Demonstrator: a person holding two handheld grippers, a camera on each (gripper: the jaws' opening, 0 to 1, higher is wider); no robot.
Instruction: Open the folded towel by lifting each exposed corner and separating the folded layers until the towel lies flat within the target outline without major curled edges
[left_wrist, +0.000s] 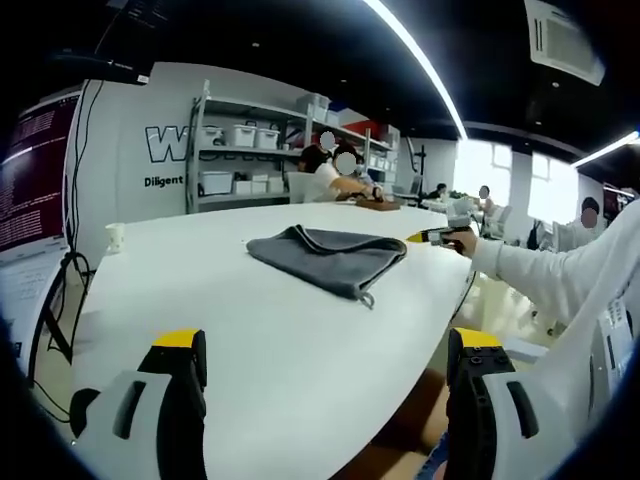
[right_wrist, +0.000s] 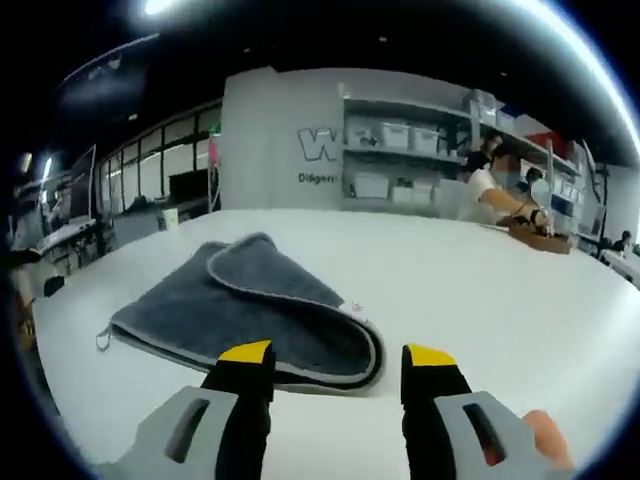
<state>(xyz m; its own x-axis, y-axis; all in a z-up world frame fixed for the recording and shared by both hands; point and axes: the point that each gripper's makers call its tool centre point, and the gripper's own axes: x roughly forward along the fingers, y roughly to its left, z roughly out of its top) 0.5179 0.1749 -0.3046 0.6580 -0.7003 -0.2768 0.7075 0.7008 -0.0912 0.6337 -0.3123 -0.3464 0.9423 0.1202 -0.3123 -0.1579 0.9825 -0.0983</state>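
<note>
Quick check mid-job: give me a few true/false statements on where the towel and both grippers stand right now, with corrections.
1. The grey towel is still folded, its layers stacked. True.
2. The right gripper is shut on the towel's edge. False: its fingers stand apart, just short of the near folded edge, holding nothing.
3. The left gripper is open and well back from the towel. True: bare white table lies between them.
4. The towel hangs over the table's edge. False: it lies wholly on the tabletop.
5. In the left gripper view, the right gripper comes in from the right, near the towel's corner. True.
</note>
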